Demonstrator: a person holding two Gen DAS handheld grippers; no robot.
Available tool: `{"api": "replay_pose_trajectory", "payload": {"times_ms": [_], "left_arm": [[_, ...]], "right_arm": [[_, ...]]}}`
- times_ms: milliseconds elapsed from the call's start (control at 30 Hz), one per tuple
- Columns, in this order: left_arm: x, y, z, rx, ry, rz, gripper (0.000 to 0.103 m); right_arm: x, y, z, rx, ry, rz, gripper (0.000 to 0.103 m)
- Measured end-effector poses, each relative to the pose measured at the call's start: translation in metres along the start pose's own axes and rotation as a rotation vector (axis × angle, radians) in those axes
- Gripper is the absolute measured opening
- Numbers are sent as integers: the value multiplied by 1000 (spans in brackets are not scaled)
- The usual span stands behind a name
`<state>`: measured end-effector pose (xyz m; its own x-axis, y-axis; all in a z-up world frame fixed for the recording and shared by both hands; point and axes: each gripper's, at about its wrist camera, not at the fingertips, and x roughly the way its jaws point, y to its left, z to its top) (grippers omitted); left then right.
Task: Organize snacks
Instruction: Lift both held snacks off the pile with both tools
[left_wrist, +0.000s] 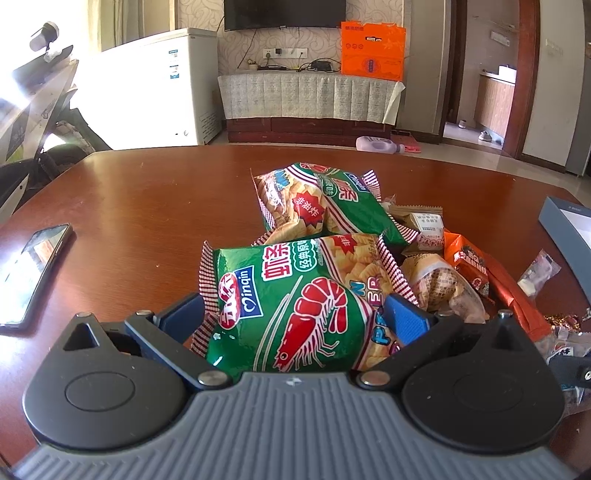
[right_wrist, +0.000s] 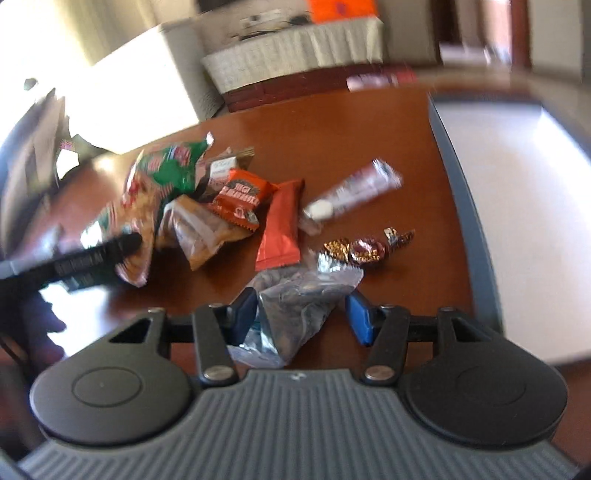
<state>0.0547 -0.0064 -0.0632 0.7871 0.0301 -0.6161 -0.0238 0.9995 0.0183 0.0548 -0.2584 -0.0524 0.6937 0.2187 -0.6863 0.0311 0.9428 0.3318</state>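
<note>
My left gripper is shut on a green prawn-cracker bag, which lies tilted toward the camera. A second green bag lies behind it on the snack pile. In the right wrist view, my right gripper stands half open around a clear silver packet of dark seeds. The left pad touches the packet, while a gap shows at the right pad. Ahead lie a red-orange bar, an orange packet, a white-capped tube packet and foil candies.
A grey box with a white inside stands at the right on the brown table. A phone lies at the table's left. The left gripper's black body reaches in from the left of the right wrist view.
</note>
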Motion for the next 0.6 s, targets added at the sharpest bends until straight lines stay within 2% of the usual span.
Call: {"api": "replay_pose_trajectory", "payload": {"times_ms": [133, 267, 400, 500, 600], "left_arm": [[0, -9, -3, 61, 3, -6, 103], [1, -11, -2, 121, 6, -24, 103], [-7, -15, -3, 170, -27, -69, 79], [-10, -20, -5, 206, -39, -78, 75], [-13, -15, -3, 173, -41, -106, 71]], "right_arm": [[5, 18, -6, -81, 6, -17, 54], [6, 40, -11, -244, -17, -30, 52], [-3, 48, -15, -338, -26, -21, 49], [-12, 54, -21, -429, -51, -39, 49], [-22, 57, -23, -462, -85, -9, 48]]}}
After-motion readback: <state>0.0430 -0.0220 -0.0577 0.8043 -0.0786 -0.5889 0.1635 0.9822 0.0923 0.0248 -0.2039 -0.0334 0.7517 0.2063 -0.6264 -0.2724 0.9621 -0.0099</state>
